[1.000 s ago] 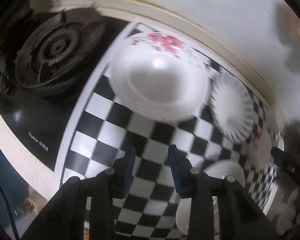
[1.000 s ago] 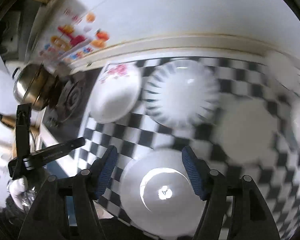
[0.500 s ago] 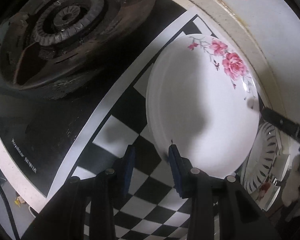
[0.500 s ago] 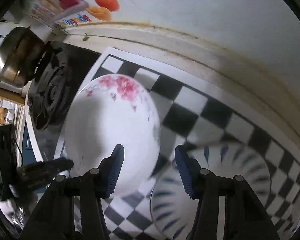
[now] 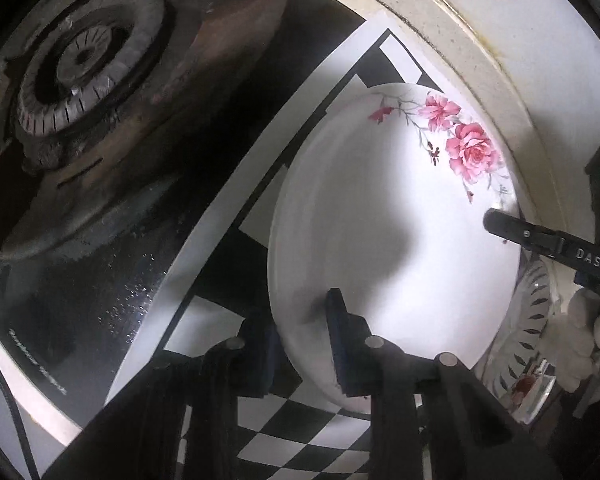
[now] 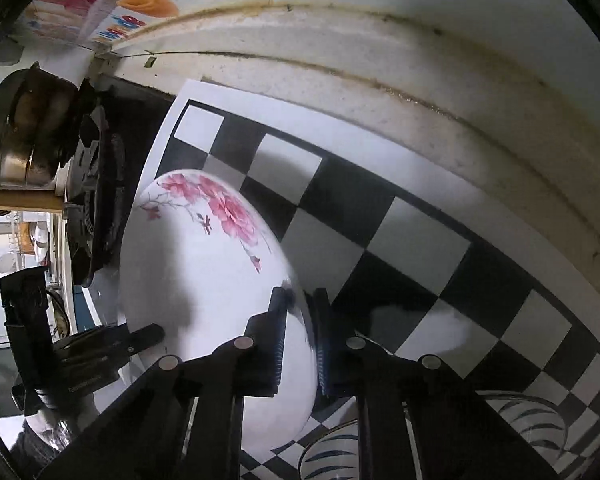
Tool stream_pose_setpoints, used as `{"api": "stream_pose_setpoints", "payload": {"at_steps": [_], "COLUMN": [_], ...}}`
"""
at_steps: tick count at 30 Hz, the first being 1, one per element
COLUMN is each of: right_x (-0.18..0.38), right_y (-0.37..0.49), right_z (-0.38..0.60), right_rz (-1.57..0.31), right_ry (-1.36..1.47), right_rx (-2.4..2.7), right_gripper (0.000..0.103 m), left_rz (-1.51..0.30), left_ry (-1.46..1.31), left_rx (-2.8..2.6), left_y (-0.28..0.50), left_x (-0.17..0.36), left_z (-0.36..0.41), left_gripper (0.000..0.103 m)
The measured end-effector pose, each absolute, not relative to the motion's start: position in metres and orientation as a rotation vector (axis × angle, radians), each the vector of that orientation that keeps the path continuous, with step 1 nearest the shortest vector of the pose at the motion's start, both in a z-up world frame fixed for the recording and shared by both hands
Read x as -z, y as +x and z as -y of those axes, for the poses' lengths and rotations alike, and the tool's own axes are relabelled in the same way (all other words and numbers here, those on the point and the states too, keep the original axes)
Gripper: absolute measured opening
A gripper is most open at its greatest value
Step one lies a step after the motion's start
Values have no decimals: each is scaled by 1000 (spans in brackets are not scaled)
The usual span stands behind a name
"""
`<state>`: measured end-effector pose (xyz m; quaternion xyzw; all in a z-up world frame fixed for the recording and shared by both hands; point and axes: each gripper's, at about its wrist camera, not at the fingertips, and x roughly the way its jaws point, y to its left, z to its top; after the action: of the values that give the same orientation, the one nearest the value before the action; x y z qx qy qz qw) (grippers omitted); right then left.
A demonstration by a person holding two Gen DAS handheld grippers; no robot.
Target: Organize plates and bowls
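Between both pairs of jaws sits the floral plate (image 5: pixel 384 240), lying on the checkered mat (image 6: pixel 380 220) at the far-left corner of the surface, just beside the stove burner (image 5: pixel 84 60). The right gripper (image 6: pixel 298 332) is pinching the plate's right rim, one finger above and one below. The left gripper (image 5: pixel 300 344) straddles the near-left rim; its lower finger is hidden under the plate, so I cannot tell whether it has closed. With opposite edges taken, any lift probably turns on raising both sides level. A striped plate (image 6: pixel 340 456) lies close at the near right, partly under the floral rim.
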<state>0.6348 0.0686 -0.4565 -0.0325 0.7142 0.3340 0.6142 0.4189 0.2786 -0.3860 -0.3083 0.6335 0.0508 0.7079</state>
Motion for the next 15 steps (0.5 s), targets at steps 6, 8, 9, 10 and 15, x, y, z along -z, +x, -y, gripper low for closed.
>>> {"api": "stream_pose_setpoints", "payload": {"at_steps": [6,8,9,10,15], "right_x": [451,444,441,439,422], "right_y": [628,622,619,617,605], "right_z": [-66,-65,-65,-67,-57], "right_rz": [-1615,-1603,-1596,-1591,-1564], "right_ry": [-103,-109,-113,-113,-92], "right_rx": [-780,-781,-781,-780,-784], "right_gripper": [13,13,13,12,11], "left_rz": [-1402,-1400,-1399,-1397,-1372], "left_ry": [-645,-632,-628,-621,-590], "left_rx": [-91,-82,-79,-76,-58], "left_y": [428,433,433,430,423], "left_x": [381,378,376,369,350], "left_z": [-278,-281,-282,-278,-277], "left_gripper": [21,21,21,21,21]}}
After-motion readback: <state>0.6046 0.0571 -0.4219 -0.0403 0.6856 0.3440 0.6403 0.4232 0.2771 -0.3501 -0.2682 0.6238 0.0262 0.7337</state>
